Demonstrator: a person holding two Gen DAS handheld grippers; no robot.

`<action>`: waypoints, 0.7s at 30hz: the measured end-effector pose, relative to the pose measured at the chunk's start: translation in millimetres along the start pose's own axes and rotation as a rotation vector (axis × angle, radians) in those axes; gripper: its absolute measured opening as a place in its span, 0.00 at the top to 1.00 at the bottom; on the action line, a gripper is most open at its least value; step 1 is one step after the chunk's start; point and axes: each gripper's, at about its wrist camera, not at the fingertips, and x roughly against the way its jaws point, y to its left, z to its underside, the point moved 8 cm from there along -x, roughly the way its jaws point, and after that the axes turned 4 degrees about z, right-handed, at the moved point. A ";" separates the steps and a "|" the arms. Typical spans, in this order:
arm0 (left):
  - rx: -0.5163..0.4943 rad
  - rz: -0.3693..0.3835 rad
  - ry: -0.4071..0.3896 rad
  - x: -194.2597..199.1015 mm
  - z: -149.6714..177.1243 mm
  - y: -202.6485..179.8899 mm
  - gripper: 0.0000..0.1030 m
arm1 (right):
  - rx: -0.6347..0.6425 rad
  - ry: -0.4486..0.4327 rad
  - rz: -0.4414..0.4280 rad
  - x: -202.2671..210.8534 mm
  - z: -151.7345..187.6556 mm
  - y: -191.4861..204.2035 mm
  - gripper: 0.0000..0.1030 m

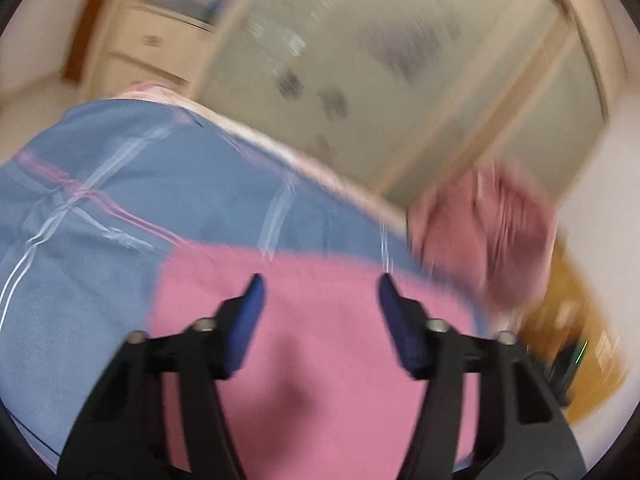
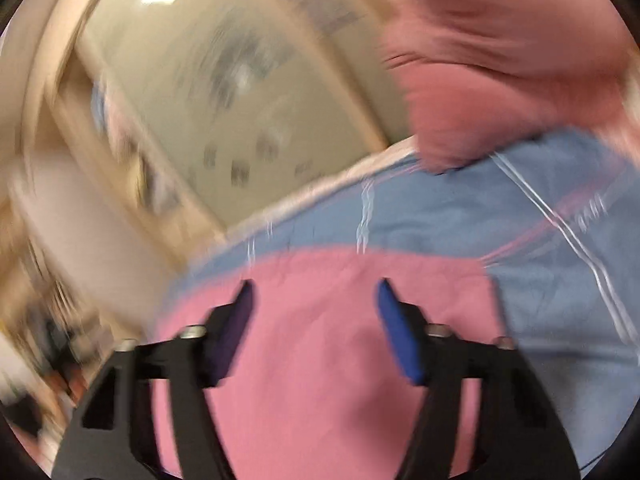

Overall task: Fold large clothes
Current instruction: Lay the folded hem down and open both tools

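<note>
While both grippers' fingers gape wide, holding nothing: 1 flat pink cloth, 1 bunched pink pile, 1 blue sheet.

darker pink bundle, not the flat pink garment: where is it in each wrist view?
Left wrist: darker pink bundle at right of centre, beyond the open left claw.
Right wrist: bundle at upper right, beyond the open right claw.
Shared landmark: blue bedspread with pale stripes.

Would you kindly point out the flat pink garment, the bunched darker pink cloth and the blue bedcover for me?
flat pink garment [image 1: 320, 380], left wrist view, its smooth middle.
bunched darker pink cloth [image 2: 512, 60], right wrist view, its crumpled centre.
blue bedcover [image 1: 100, 200], left wrist view, a bare striped part.
</note>
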 end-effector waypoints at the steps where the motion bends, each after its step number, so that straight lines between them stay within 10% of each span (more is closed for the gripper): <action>1: -0.068 -0.024 0.055 -17.8 13.3 -17.2 0.55 | 0.066 0.039 0.020 -10.2 7.6 20.3 0.53; 10: -0.404 -0.296 0.315 -150.1 80.9 -59.8 0.59 | 0.334 0.262 0.236 -129.0 62.0 84.5 0.54; 21: -0.271 -0.382 0.338 -185.9 52.8 6.6 0.56 | 0.225 0.278 0.287 -172.2 42.5 31.5 1.00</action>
